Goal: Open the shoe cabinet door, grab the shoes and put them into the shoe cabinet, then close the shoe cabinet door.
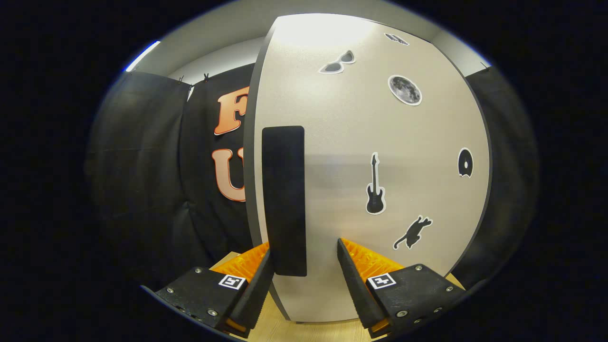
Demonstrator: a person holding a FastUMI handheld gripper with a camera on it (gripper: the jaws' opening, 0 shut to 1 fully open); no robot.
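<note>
**Gripper spread at the cabinet door's handle**

We face the shoe cabinet door [370, 190] up close, a pale grey panel with a dark edge that stands upright on the light wooden bench [304, 327]. Our gripper [304, 254] is released, its two fingers spread wide apart. The door's handle [284, 199], a tall dark rectangular pad mounted near the door's left edge, hangs with its lower end between the fingers. The left finger [259, 285] lies just beside the handle's lower corner, close to the door's edge; whether it touches we cannot tell. The right finger [354, 280] stands well clear of the handle, its tip against or just short of the bare panel.

Beyond the fingers the door carries several stickers: a guitar [375, 185] near the middle, a leaping cat [412, 232] below and to its right, a moon [404, 90] higher up, a pair of sunglasses [338, 62] above that, and a small dark round one [465, 162] near the right edge. Black cloth [142, 180] hangs behind the cabinet to the left.
</note>
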